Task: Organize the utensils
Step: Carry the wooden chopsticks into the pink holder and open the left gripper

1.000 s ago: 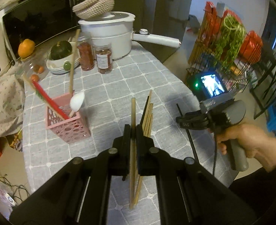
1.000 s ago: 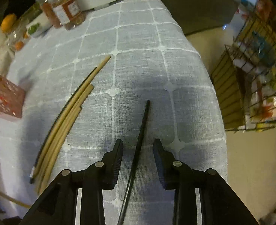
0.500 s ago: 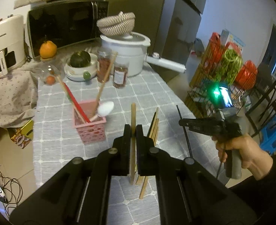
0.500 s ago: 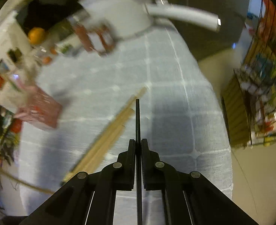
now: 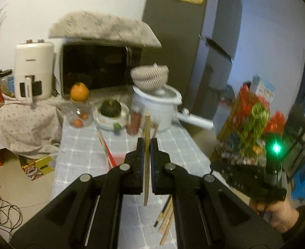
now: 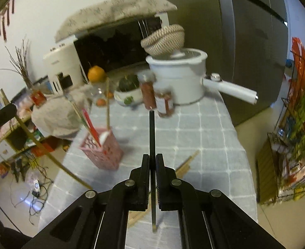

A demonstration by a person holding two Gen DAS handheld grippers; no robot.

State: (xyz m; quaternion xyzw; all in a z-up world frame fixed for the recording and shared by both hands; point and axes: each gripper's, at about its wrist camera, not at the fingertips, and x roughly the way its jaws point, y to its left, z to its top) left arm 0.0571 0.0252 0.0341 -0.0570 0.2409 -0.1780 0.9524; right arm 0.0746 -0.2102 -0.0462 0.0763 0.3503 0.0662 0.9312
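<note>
Right now I have the left gripper [image 5: 146, 143] clenched on a wooden chopstick [image 5: 146, 166], held upright between its pads, and the right gripper [image 6: 152, 161] clenched on a black chopstick [image 6: 152, 143] the same way. Both sticks poke out above and below the jaws, clear of the table.

Everything else I place from the pink utensil holder [image 6: 102, 153]. It stands on the grey checked tablecloth [image 6: 204, 132] close to the cloth's left edge in the right wrist view, and it already carries a red-handled utensil [image 6: 91, 127], a white spoon [image 6: 103, 136] and a few wooden sticks. Loose wooden chopsticks [image 6: 186, 161] lie flat on the cloth to the right of the holder, nearer to me. Beyond the holder stand two jars [image 6: 162, 100], a white pot [image 6: 177, 81] with a woven basket [image 6: 163, 39] on its lid, a bowl with a green squash [image 6: 127, 83] and an orange [image 6: 96, 73]; a microwave [image 6: 115, 47] under a cloth sits behind those.

Between the holder and the jars the cloth lies bare. To the holder's left the table drops off to the floor, with cables [image 6: 34, 188] down there. Far to its right, past the table's other edge, stands a wire rack [image 6: 293, 124]. The pictures are blurred in places.
</note>
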